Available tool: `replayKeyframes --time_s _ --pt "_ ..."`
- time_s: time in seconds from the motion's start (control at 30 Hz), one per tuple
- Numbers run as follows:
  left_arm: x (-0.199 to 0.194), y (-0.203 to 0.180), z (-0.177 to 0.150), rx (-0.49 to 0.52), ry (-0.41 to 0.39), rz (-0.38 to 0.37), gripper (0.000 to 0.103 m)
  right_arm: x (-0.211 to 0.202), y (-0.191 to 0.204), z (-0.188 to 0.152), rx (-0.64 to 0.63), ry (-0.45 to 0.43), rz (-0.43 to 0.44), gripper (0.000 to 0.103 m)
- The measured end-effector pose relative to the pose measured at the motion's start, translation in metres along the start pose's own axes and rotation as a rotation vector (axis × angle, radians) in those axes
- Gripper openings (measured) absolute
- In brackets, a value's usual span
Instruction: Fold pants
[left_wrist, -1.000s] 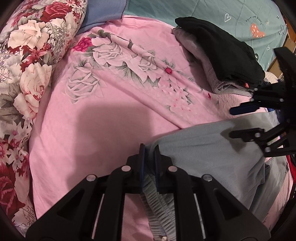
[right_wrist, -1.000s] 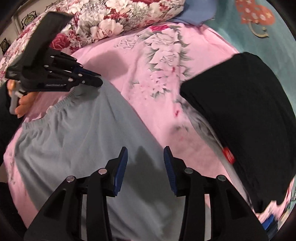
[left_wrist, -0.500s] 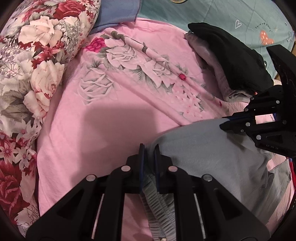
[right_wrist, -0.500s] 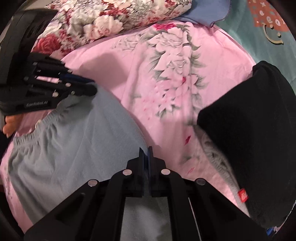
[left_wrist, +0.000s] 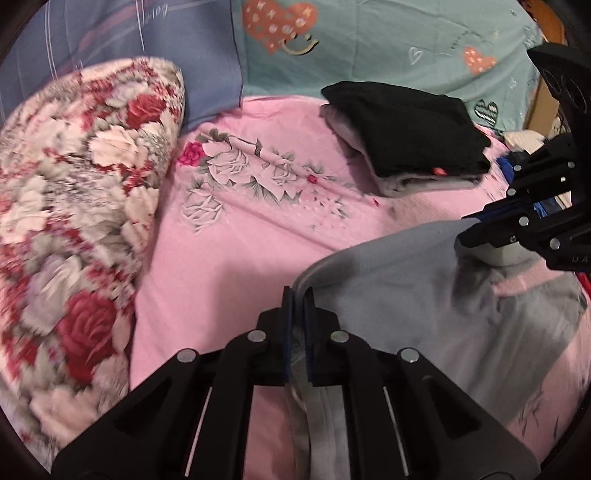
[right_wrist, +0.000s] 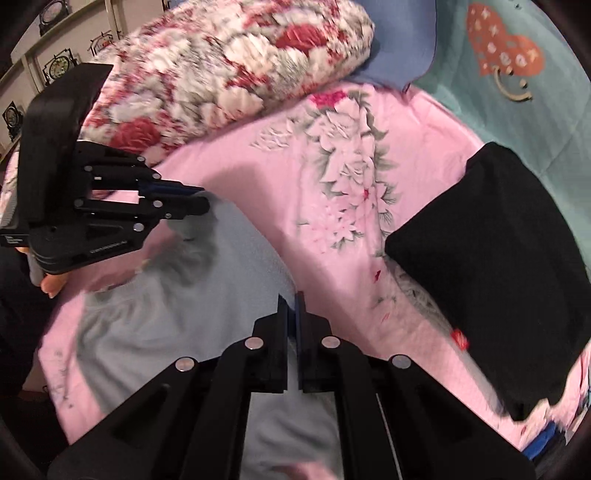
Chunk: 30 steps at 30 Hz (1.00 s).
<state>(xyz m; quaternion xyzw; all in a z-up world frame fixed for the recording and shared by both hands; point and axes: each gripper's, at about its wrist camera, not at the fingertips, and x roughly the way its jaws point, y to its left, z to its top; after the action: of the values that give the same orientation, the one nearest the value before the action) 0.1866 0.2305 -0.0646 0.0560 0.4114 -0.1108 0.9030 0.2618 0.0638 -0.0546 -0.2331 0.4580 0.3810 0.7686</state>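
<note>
Both claws — left claw (left_wrist: 298, 295), right claw (right_wrist: 291, 301) — clenched on grey pants (left_wrist: 399, 280).

Little can be read. On the teal bedcover (left_wrist: 388, 48) beyond the black folded garment (left_wrist: 402, 129), faint script curves beside a small heart outline, too blurred to make out. The orange heart (left_wrist: 279, 23) printed on that cover carries pale marks that stay illegible. On the blue-grey fabric (left_wrist: 110, 33) to the left of that heart, pale cursive letters are cut off at the frame edge. The right gripper (left_wrist: 467, 230) body shows the white letters "UA" at the picture's edge. The garment's small red tag (right_wrist: 459, 336) is unreadable.
</note>
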Motion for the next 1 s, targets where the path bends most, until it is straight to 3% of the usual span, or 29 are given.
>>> replayKeyframes --time_s 0.2,0.37,0.57,0.73,0.83,0.87,0.9,0.93,1.0 --pt "-0.052 -0.022 -0.067 0.019 0.015 0.014 0.004 -0.043 0.076 -0.046 -0.031 -0.011 0.038 0.003" --pt "-0.063 -0.034 -0.111 0.018 0.053 0.003 0.004 -0.031 0.117 -0.08 -0.044 0.046 0.064 0.003" --pt "-0.062 -0.036 -0.134 -0.001 0.078 -0.032 0.004 -0.004 0.135 -0.106 0.006 0.112 0.138 0.003" --pt "-0.062 -0.036 -0.139 -0.015 0.083 -0.05 0.005 -0.004 0.141 -0.117 0.04 0.112 0.195 0.003" --pt "-0.055 -0.038 -0.144 -0.009 0.121 -0.064 0.023 -0.004 0.145 -0.122 0.038 0.112 0.199 0.003" --pt "-0.056 -0.038 -0.145 -0.008 0.123 -0.07 0.036 -0.002 0.146 -0.125 0.034 0.118 0.191 0.004" --pt "-0.058 -0.038 -0.145 -0.008 0.119 -0.062 0.053 0.003 0.149 -0.127 0.024 0.128 0.182 0.007" --pt "-0.062 -0.038 -0.146 -0.008 0.105 -0.035 0.089 0.007 0.151 -0.13 0.015 0.131 0.17 0.01" --pt "-0.078 -0.038 -0.147 -0.004 0.052 -0.028 0.092 0.009 0.153 -0.133 0.014 0.127 0.169 0.018"
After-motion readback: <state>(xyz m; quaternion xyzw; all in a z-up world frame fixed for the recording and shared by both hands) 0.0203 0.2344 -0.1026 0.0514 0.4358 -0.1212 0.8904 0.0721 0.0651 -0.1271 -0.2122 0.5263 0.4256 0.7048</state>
